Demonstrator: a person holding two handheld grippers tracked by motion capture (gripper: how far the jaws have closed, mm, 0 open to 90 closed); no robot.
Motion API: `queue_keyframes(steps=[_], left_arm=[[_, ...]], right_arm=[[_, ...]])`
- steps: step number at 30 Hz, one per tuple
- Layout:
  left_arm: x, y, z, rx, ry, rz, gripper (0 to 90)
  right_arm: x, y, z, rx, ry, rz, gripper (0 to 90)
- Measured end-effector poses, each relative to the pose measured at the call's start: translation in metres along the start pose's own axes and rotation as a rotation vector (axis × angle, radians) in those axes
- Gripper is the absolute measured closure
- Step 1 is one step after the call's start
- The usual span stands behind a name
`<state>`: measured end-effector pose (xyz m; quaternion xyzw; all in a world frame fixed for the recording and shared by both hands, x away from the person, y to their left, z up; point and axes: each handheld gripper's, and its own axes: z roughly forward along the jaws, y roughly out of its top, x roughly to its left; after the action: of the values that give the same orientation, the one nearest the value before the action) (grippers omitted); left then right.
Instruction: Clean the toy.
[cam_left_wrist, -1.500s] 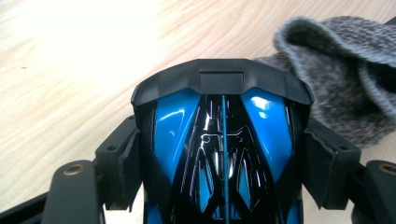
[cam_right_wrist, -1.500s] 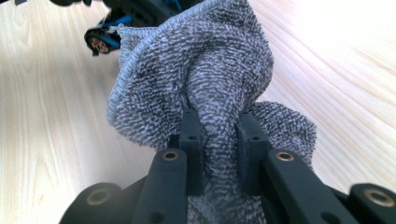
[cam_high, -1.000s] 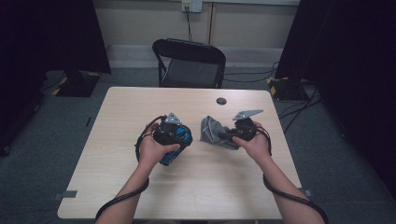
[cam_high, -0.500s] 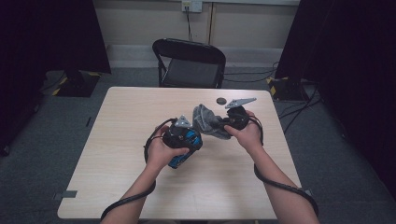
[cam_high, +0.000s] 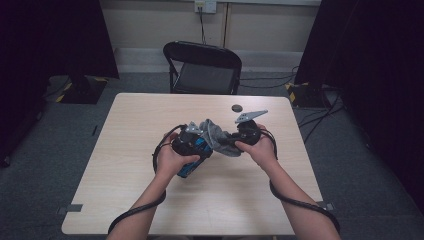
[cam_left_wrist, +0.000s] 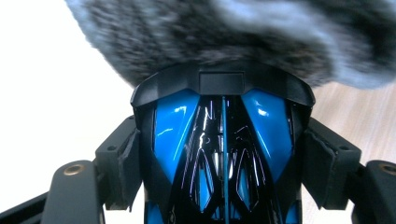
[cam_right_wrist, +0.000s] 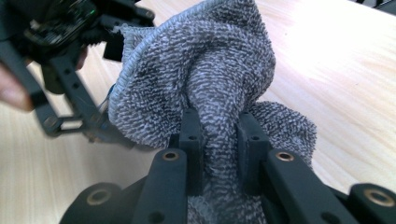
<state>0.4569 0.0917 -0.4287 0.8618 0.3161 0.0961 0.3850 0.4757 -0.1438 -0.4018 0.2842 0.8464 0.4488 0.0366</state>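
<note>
My left gripper (cam_high: 191, 146) is shut on a glossy blue and black plastic gadget (cam_high: 192, 164), held over the middle of the table. In the left gripper view the pads (cam_left_wrist: 125, 164) press its two sides (cam_left_wrist: 222, 140). A grey terry cloth (cam_left_wrist: 224, 32) lies against the gadget's far end. My right gripper (cam_high: 233, 142) is shut on that cloth (cam_high: 216, 134), close to the right of the left one. In the right gripper view the cloth (cam_right_wrist: 205, 60) bunches between the jaws of my right gripper (cam_right_wrist: 218, 135) and spreads toward the left gripper (cam_right_wrist: 70, 46).
The light wooden table (cam_high: 150, 200) has a small black disc (cam_high: 236, 107) near its far edge. A black folding chair (cam_high: 202, 62) stands behind the table. Cables trail from both grippers along the person's forearms.
The right gripper has carried the grey cloth leftward until it rests against the blue gadget. The left gripper has shifted slightly right, still holding the gadget.
</note>
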Motion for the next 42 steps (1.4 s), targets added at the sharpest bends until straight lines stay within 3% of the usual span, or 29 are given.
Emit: queue_keyframes(steps=[11, 19, 30, 35, 42], left_arm=[[0.012, -0.004, -0.006, -0.012, 0.028, -0.031, 25.5], [0.020, -0.003, -0.017, -0.021, 0.050, -0.048, 25.5], [0.022, -0.006, -0.028, -0.016, 0.048, -0.041, 25.5], [0.014, -0.005, -0.027, -0.020, 0.025, -0.023, 25.5], [0.001, -0.001, -0.023, -0.029, -0.008, 0.009, 25.5]], right_arm=[[0.004, -0.018, 0.003, 0.020, 0.054, -0.008, 76.0], [0.005, -0.038, 0.003, 0.047, 0.061, 0.004, 76.0], [-0.016, -0.054, -0.011, 0.053, -0.022, 0.056, 75.8], [-0.025, -0.045, -0.017, 0.037, -0.075, 0.071, 75.7], [-0.027, -0.027, -0.017, 0.014, -0.100, 0.064, 75.7]])
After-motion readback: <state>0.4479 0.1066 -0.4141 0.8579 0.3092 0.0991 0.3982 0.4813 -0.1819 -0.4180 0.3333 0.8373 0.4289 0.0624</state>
